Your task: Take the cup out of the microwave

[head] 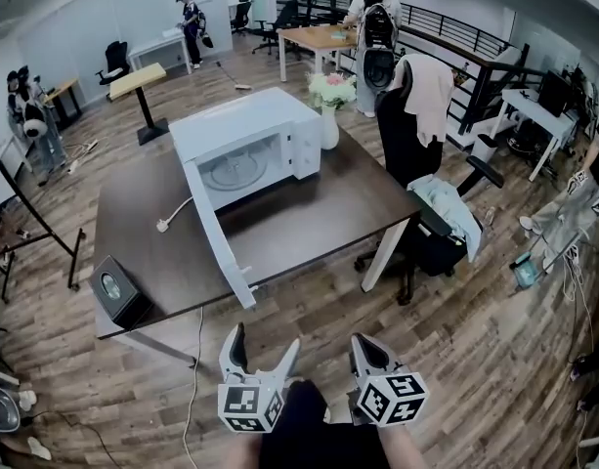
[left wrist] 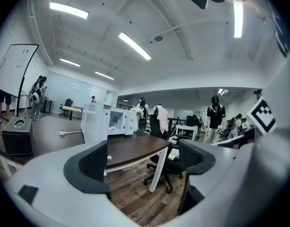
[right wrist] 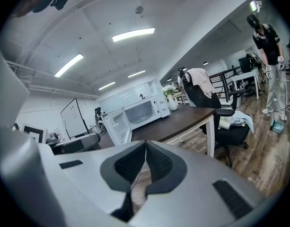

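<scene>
Left hand-held gripper (head: 266,338) is spread wide, right hand-held gripper (head: 365,342) shut, empty; the far, open microwave (head: 245,125) should be approached level.

Table (head: 309,218) in the middle. Microwave (head: 250,125) sits on its far left part, door (head: 221,247) swung open and reaching to the near table edge. Turntable (head: 233,171) lies inside the microwave. Vase (head: 329,125) stands on the table just right of the microwave. Plug (head: 164,226) lies on the table left of the door. Box (head: 118,291) sits on the near left corner. Chair (head: 397,135) is right of the table, with a garment (head: 431,91) over its back. Left gripper (head: 267,338) and right gripper (head: 367,345) are side by side in front of the near edge, off the table.
</scene>
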### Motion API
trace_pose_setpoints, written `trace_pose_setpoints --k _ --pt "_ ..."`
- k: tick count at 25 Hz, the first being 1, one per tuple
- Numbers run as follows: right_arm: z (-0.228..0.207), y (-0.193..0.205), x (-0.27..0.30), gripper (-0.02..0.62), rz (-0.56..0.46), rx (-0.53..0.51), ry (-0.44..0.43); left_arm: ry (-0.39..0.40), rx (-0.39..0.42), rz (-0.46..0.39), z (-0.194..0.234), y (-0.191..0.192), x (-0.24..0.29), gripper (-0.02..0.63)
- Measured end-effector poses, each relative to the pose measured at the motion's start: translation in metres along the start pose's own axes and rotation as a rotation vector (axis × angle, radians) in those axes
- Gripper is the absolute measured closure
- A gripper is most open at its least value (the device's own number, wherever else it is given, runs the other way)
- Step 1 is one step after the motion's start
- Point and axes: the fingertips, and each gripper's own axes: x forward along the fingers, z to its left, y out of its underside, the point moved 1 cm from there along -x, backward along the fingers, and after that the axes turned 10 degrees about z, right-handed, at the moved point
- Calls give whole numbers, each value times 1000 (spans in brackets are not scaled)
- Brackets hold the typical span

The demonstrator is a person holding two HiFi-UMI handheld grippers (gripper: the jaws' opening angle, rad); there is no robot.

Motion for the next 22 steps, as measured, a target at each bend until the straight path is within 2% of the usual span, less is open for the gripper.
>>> trace_pose_setpoints --k 9,22 --pt "-15 1 12 601 8 19 33 58 -2 32 -11 9 28 144" --pt "-48 -38 62 601 14 10 58 119 7 24 -16 -20 108 144"
